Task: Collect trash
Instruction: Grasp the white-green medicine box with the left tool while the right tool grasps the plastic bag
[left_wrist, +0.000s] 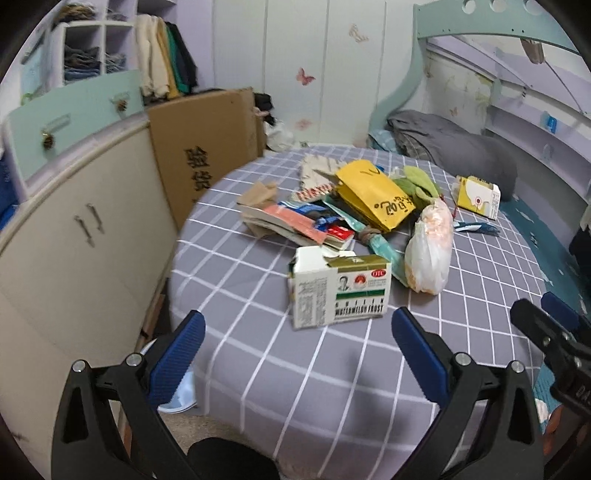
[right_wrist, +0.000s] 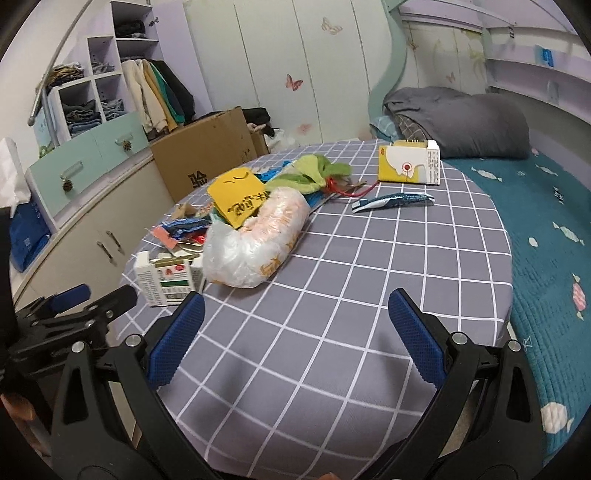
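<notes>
Trash lies on a grey checked bed sheet (left_wrist: 258, 350). A white and green medicine box (left_wrist: 340, 291) stands nearest my left gripper (left_wrist: 297, 343), which is open and empty just short of it. Behind it lie a yellow paper bag (left_wrist: 373, 195), flat wrappers and card (left_wrist: 291, 221), and a white plastic bag (left_wrist: 430, 251). My right gripper (right_wrist: 295, 325) is open and empty over bare sheet (right_wrist: 351, 277). Its view shows the plastic bag (right_wrist: 255, 243), the medicine box (right_wrist: 166, 280), a yellow and white box (right_wrist: 410, 162) and a blue wrapper (right_wrist: 391, 201).
A cream cabinet (left_wrist: 74, 258) and a cardboard box (left_wrist: 207, 147) stand left of the bed. A grey duvet (right_wrist: 461, 122) lies at the head. A teal quilt (right_wrist: 546, 240) covers the right side. The left gripper shows at the right view's left edge (right_wrist: 74, 306).
</notes>
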